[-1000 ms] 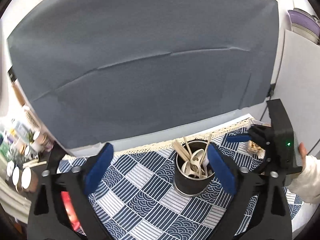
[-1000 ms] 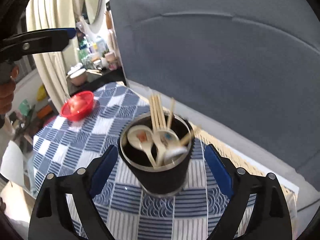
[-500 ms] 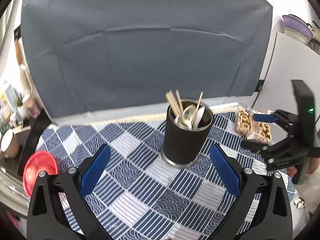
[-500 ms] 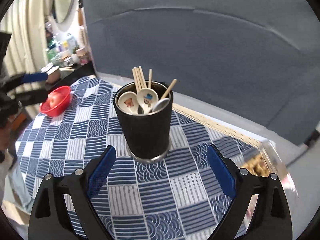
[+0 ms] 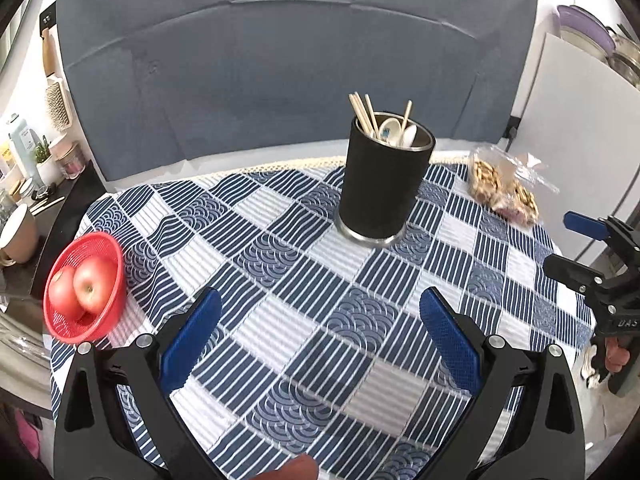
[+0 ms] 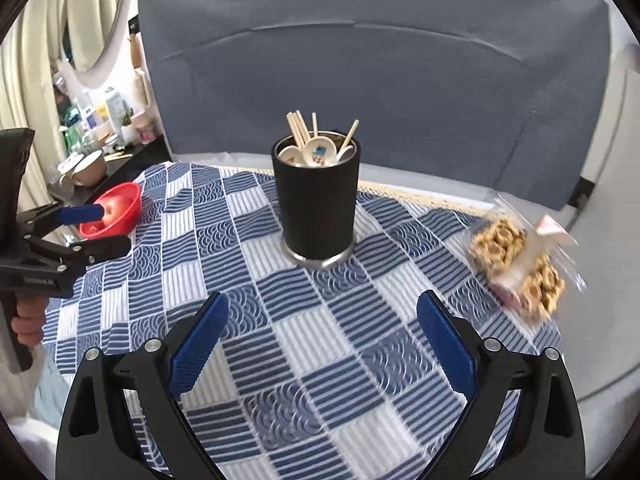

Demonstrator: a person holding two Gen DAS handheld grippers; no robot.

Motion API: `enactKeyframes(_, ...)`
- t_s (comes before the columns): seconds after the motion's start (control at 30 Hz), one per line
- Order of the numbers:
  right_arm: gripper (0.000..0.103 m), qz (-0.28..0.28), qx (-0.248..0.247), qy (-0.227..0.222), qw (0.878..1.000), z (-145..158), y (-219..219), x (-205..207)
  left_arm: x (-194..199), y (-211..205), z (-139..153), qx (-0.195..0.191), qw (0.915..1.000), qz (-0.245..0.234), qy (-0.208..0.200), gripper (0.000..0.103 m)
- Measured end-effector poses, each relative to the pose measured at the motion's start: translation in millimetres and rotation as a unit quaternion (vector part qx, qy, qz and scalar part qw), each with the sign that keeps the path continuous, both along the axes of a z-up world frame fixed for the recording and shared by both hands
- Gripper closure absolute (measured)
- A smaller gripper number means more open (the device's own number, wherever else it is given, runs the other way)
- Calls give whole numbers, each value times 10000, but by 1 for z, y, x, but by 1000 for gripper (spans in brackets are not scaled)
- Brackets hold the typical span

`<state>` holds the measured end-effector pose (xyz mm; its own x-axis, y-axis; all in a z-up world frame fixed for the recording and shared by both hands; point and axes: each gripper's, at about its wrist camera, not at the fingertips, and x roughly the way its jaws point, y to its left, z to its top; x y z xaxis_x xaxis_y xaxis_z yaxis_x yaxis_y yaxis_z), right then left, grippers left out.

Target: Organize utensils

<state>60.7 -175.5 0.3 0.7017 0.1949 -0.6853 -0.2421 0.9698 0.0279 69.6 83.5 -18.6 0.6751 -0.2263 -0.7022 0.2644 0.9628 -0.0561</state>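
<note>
A black utensil holder (image 5: 380, 188) with a steel rim stands upright on the blue-and-white checked tablecloth (image 5: 280, 264). Wooden chopsticks (image 5: 362, 114) and white spoons (image 5: 390, 130) stick out of it. My left gripper (image 5: 320, 296) hovers open over the cloth, short of the holder, with nothing between its fingers. My right gripper (image 6: 323, 299) is also back from the holder (image 6: 316, 208); its jaws are opening and hold nothing. Each gripper shows in the other's view: the right gripper (image 5: 560, 240) at the right edge, the left gripper (image 6: 114, 227) at the left edge.
A red basket (image 5: 86, 292) with two apples sits at the table's left edge. A clear bag of snacks (image 6: 520, 264) lies right of the holder. A grey backdrop (image 5: 280, 60) rises behind the table. Cups and bottles crowd a dark shelf (image 6: 120, 156) at left.
Both grippers have drawn back from the holder, which now looks smaller and farther off. The red basket and snack bag have come into full view. The right jaws stand slightly wider.
</note>
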Motion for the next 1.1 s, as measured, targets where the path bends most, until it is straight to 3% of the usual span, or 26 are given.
enactKeyframes(0.2,10,-616,6,209,9979,-11,9,-37,-21,7,-6,-66,9999,23,137,6)
enactKeyframes(0.27,10,-698,53,276,9972,-15,11,-45,-24,11,-12,-188,9991,80,366,6)
enactKeyframes(0.43,10,-759,178,391,9962,-22,19,-63,-36,10,-15,-145,9990,107,413,6)
enactKeyframes(0.6,10,-807,32,417,9959,-22,25,-70,-47,5,-19,-612,9945,-55,849,6)
enactKeyframes(0.73,10,-865,106,325,9957,-18,23,-73,-56,-6,-15,-297,9971,-187,671,6)
enactKeyframes(1.1,10,-787,106,391,9961,-21,26,-69,-60,3,-10,-220,9979,164,579,6)
